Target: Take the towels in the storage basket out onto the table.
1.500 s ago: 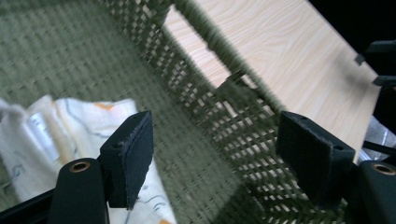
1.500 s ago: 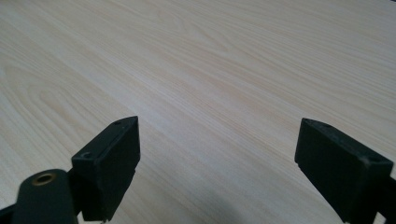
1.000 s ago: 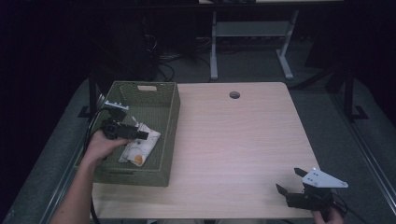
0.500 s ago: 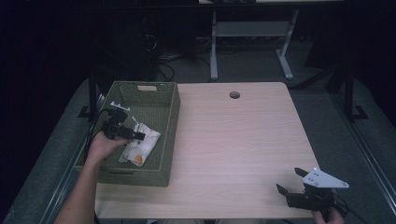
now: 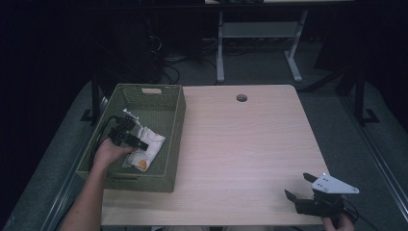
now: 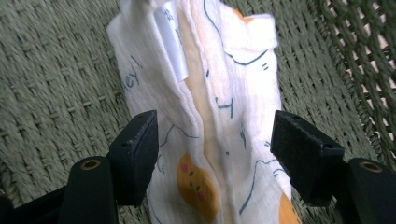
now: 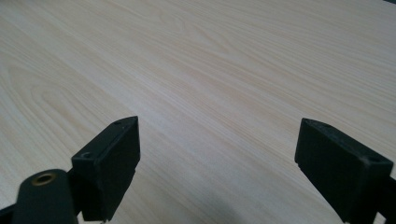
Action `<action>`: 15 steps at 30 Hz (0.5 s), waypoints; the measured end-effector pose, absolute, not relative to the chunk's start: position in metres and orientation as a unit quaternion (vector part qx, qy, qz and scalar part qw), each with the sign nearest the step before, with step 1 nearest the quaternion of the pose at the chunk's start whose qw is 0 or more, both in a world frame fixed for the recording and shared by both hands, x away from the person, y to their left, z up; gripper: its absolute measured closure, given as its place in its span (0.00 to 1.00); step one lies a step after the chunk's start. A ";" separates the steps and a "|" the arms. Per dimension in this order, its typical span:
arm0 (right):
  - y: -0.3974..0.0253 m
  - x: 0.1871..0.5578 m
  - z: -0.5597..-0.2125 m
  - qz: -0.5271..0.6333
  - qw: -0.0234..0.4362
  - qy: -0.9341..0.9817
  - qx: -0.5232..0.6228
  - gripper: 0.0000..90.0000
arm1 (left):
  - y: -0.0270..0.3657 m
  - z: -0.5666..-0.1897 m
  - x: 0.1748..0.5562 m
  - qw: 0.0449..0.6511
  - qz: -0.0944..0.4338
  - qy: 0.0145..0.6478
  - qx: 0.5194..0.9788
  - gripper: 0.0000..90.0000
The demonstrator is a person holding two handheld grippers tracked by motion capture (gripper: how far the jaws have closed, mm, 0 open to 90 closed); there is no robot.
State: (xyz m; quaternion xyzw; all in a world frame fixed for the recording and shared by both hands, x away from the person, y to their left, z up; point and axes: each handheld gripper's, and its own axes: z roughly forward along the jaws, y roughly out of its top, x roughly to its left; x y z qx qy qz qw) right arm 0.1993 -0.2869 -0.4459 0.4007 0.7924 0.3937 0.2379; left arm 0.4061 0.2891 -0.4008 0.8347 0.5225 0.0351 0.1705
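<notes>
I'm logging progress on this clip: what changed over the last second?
The left tongs slid a little toward the person inside the green woven basket and now sit open, straddling the white folded cloth with orange printed faces, not yet clamping it. The cloth, the basket and the open right tongs over the light wooden table stayed put.

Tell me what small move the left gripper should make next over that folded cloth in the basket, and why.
Probably close the left gripper. Its fingers are open on either side of the folded white cloth, which lies on the floor of the green woven basket, so closing should pinch the fold. The right gripper sits open over bare table.
</notes>
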 end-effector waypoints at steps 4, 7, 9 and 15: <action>-0.285 0.200 -0.446 0.392 0.234 0.795 0.400 0.15 | 0.285 -0.403 0.408 0.154 0.037 0.523 0.837 0.37; -0.285 0.199 -0.446 0.393 0.235 0.795 0.399 0.15 | 0.284 -0.405 0.409 0.151 0.033 0.523 0.838 0.38; -0.285 0.199 -0.446 0.393 0.235 0.794 0.399 0.15 | 0.283 -0.405 0.408 0.144 0.034 0.521 0.841 0.40; -0.284 0.199 -0.446 0.391 0.236 0.796 0.397 0.15 | 0.282 -0.409 0.409 0.132 0.022 0.526 0.840 0.53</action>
